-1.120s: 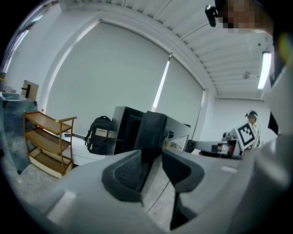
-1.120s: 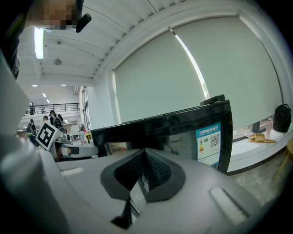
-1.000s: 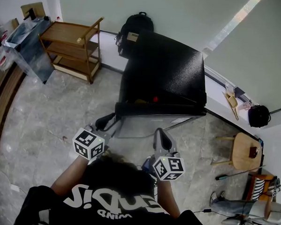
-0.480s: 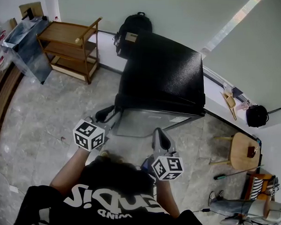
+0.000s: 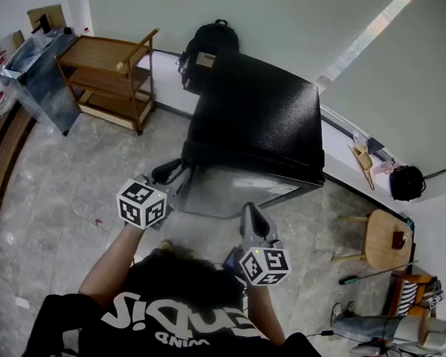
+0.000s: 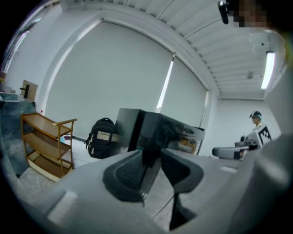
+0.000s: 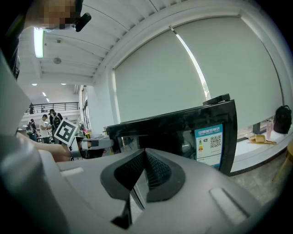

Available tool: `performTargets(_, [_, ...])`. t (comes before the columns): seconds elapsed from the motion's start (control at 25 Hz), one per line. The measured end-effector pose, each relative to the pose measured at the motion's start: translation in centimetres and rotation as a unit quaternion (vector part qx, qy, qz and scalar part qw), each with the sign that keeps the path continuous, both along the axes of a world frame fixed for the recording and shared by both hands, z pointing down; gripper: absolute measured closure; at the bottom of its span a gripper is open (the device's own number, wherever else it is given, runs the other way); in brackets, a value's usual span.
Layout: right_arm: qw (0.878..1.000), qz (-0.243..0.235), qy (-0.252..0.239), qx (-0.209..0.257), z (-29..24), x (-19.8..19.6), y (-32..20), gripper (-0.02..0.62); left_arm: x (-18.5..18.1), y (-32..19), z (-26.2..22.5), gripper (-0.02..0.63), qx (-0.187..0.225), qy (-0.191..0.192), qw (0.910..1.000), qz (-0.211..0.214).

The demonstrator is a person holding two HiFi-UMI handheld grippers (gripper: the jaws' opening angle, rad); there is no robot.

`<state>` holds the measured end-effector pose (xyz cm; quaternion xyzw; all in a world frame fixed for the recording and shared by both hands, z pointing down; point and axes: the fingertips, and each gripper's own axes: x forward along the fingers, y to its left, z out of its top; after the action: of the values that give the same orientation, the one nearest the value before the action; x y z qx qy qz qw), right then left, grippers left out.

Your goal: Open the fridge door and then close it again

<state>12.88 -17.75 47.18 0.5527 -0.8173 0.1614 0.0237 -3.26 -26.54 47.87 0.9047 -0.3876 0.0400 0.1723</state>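
One fridge [image 5: 260, 109] — door [image 5: 237, 193] barely ajar, inside hidden.

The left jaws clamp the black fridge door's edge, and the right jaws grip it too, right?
No: the right gripper grips nothing. The right gripper view shows its jaws together, short of the fridge door. The left gripper does clamp the door's edge.

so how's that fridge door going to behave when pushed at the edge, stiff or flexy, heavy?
Probably rigid: the fridge door is a flat slab, and the left gripper grips only its free edge. Likely swings lightly, since that edge is farthest from the hinge side. The squat fridge on the floor looks unlikely to tip.
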Motion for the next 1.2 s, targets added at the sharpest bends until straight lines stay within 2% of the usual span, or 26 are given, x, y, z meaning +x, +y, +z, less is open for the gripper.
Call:
performTargets(0.88, [1.000, 0.008, 0.001, -0.005, 0.2, 0.4, -0.1, 0.598, 0.1, -2.1, -0.1, 0.482, 0.001, 0.007, 0.9998, -0.018])
performTargets(1.08, [1.000, 0.013, 0.001, -0.002, -0.1, 0.7, 0.3, 0.598, -0.6, -1.5, -0.1, 0.523, 0.003, 0.013, 0.9991, -0.040])
performTargets(1.2, [1.000, 0.017, 0.001, -0.001, -0.2, 1.1, 0.6, 0.598, -0.3, -0.5, -0.3, 0.563, 0.008, 0.008, 0.9994, -0.032])
